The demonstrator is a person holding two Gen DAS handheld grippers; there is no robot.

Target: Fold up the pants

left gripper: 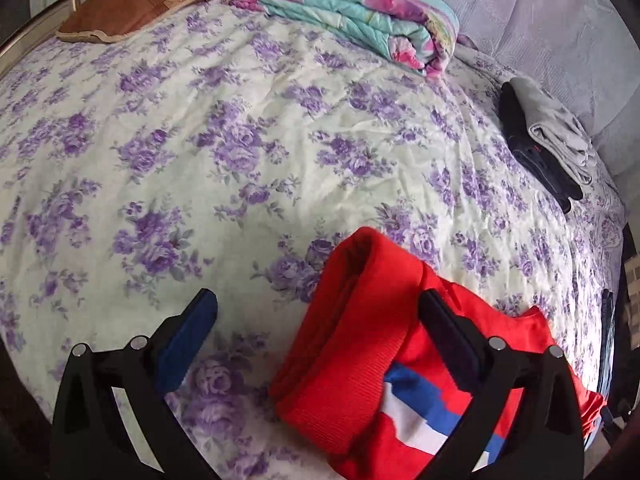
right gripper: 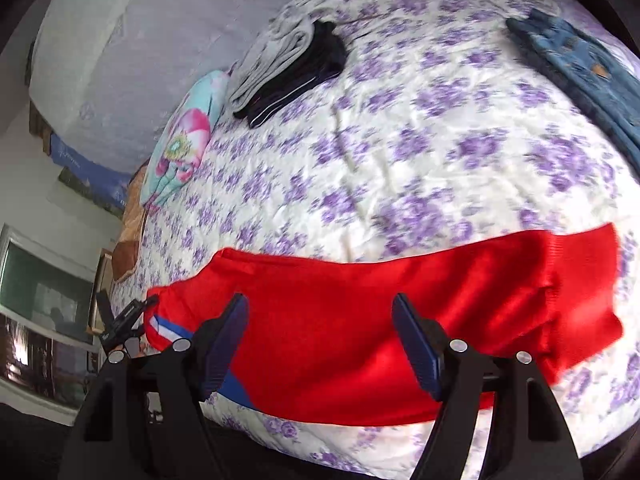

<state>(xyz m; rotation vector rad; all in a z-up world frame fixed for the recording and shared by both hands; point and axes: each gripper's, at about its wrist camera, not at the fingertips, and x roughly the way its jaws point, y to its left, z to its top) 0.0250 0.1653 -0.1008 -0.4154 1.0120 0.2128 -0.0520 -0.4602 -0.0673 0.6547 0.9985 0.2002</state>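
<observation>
Both of your grippers hang open and empty over the red knit pants with a blue-and-white stripe, which lie folded lengthwise across the bed's near edge. Your right gripper straddles their middle; your left gripper sits at the folded end, one finger over cloth.

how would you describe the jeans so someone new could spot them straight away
Start from the bed with the purple-flowered cover. Beyond the red pants, at the far right edge, lie the blue denim jeans. The grey and black garments sit apart to the left; only the jeans are denim, with a tan patch.
</observation>
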